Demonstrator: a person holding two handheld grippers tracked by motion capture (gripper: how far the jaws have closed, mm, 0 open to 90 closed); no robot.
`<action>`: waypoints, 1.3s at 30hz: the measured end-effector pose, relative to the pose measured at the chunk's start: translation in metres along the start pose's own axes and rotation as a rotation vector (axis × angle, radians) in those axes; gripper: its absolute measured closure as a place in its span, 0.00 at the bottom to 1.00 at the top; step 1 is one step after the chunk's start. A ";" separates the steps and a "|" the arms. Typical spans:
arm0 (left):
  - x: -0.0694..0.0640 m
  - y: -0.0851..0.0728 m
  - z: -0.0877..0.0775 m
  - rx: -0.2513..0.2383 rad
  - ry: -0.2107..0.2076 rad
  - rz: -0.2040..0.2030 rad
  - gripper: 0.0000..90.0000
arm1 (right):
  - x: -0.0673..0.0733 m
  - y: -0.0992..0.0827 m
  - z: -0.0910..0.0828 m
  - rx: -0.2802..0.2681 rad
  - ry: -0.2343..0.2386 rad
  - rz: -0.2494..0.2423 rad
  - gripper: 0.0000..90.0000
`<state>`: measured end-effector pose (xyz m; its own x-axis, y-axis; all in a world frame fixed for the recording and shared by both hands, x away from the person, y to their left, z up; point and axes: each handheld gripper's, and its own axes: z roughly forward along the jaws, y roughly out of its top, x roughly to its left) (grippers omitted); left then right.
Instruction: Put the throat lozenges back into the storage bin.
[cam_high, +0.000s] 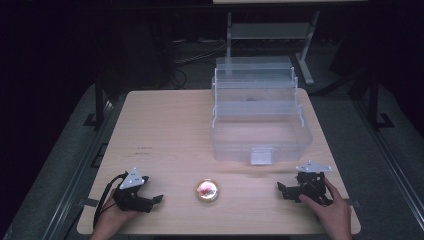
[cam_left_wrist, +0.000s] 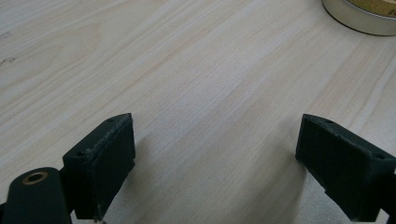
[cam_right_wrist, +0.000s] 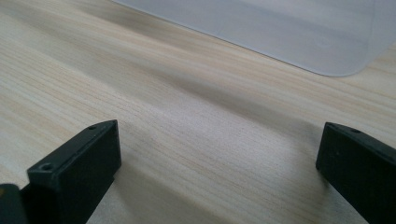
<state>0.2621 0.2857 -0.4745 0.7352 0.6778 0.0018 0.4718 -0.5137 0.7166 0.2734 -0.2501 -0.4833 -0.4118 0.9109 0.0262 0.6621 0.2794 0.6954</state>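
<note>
1. Nearest the person, the left gripper (cam_high: 156, 199) is resting low over the wooden table (cam_high: 165, 130) near its front-left edge, its jaws spread wide with nothing between them; the left gripper view is showing bare wood grain in the gap.
2. The right gripper (cam_high: 280, 188) is sitting near the front-right edge, likewise wide open and empty, its jaws pointing inward toward the middle of the table.
3. Between the two, the small round tin (cam_high: 207, 191) is lying flat on the table near the front edge, to the right of the left gripper and to the left of the right one. Being round, it is offering no long axis to line up with. By my judgement the left gripper is sitting somewhat nearer, so a short sideways reach from it looks the likelier approach.
4. The left gripper view is catching the tin's metal rim (cam_left_wrist: 359, 18) at its upper right corner, ahead and to the side of the jaws.
5. Farthest off, the clear plastic box (cam_high: 260, 125) is standing open behind the tin; the right gripper view is showing its rounded lower corner (cam_right_wrist: 299, 42) just ahead.
</note>
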 end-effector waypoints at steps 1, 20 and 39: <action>0.000 0.000 0.000 0.000 0.000 0.000 0.12 | 0.000 0.000 0.000 0.000 0.000 0.000 0.00; 0.001 0.002 0.000 0.008 -0.009 0.005 0.12 | 0.000 0.000 0.000 -0.001 0.000 0.002 0.00; 0.001 0.008 -0.003 0.047 -0.030 0.005 0.14 | 0.001 0.000 0.000 -0.001 -0.005 0.006 0.00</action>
<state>0.2650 0.2836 -0.4662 0.7519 0.6591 -0.0159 0.4893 -0.5418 0.6834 0.2726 -0.2498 -0.4833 -0.4044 0.9142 0.0270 0.6643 0.2733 0.6957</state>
